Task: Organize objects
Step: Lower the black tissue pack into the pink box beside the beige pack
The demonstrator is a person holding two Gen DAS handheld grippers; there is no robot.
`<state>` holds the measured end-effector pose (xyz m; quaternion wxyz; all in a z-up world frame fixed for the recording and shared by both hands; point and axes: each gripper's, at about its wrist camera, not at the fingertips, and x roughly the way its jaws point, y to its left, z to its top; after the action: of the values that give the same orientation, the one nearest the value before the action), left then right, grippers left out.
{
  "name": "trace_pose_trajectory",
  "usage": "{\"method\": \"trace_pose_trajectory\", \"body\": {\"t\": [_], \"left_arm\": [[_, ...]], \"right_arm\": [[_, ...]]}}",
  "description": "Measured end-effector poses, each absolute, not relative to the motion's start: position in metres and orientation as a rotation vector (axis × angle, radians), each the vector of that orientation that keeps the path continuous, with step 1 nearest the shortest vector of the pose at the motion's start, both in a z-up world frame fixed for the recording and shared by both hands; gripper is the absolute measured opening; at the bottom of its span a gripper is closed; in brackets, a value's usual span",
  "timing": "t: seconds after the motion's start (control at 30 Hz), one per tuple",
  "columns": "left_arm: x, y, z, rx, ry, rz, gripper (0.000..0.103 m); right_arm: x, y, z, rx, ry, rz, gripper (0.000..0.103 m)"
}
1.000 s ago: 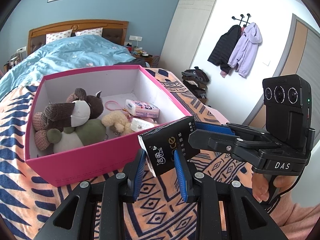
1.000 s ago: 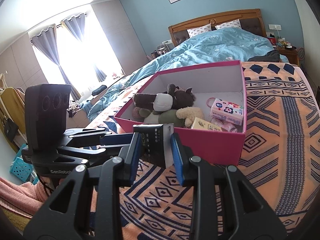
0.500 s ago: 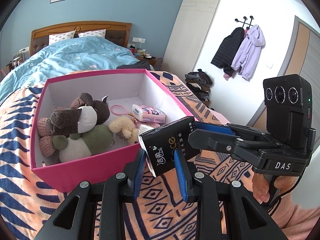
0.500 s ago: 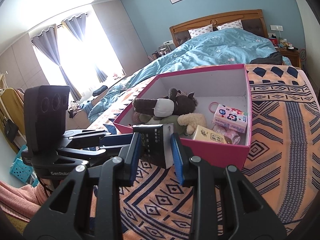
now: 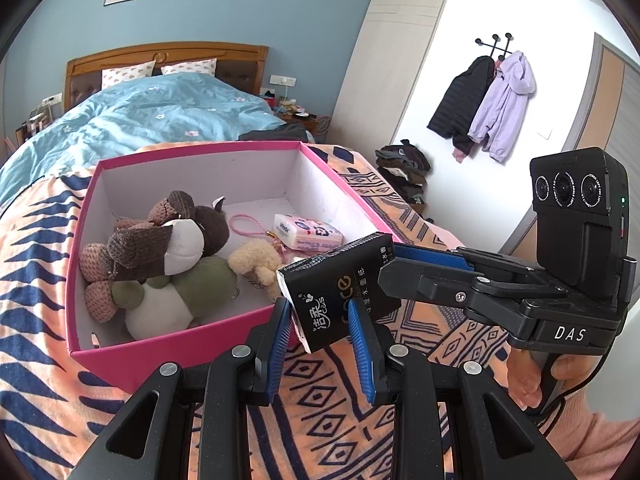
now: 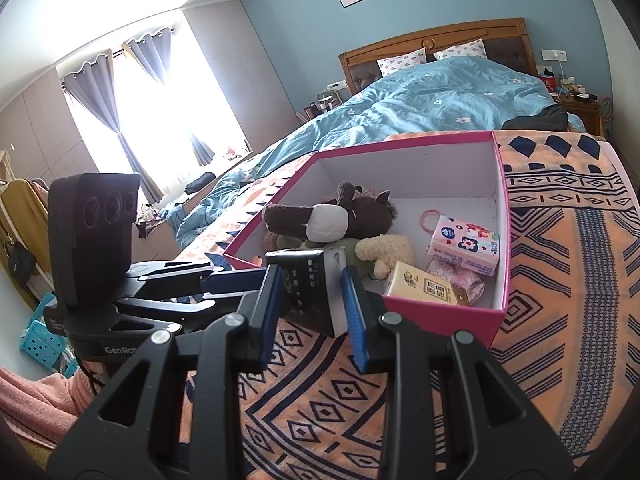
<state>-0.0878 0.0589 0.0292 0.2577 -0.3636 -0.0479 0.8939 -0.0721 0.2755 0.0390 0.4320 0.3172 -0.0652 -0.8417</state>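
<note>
Black glossy tissue pack (image 5: pixel 344 292), soft rectangular, crinkled white end, held in air at near rim of pink box (image 5: pixel 192 344). Left gripper (image 5: pixel 320 332) pinching its lower end with blue ribbed pads; right gripper (image 6: pixel 308 296) pinching other end. Box: stiff cardboard, white inside, on woven orange blanket (image 5: pixel 328 412) with navy geometric pattern. Inside: knitted brown plush toy (image 5: pixel 160 240), fluffy cream plush (image 5: pixel 256 260), pink floral tissue pack (image 5: pixel 308 232), yellow tissue pack (image 6: pixel 420 284).
</note>
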Motion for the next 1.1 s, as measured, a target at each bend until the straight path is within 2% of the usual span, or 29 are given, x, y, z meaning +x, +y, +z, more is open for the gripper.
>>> {"method": "trace_pose_trajectory", "body": {"t": [1.1], "left_arm": [[-0.114,0.053,0.031,-0.995,-0.114,2.458,0.029]], "right_arm": [[-0.091,0.267,0.036,0.809,-0.173,-2.094,0.034]]}}
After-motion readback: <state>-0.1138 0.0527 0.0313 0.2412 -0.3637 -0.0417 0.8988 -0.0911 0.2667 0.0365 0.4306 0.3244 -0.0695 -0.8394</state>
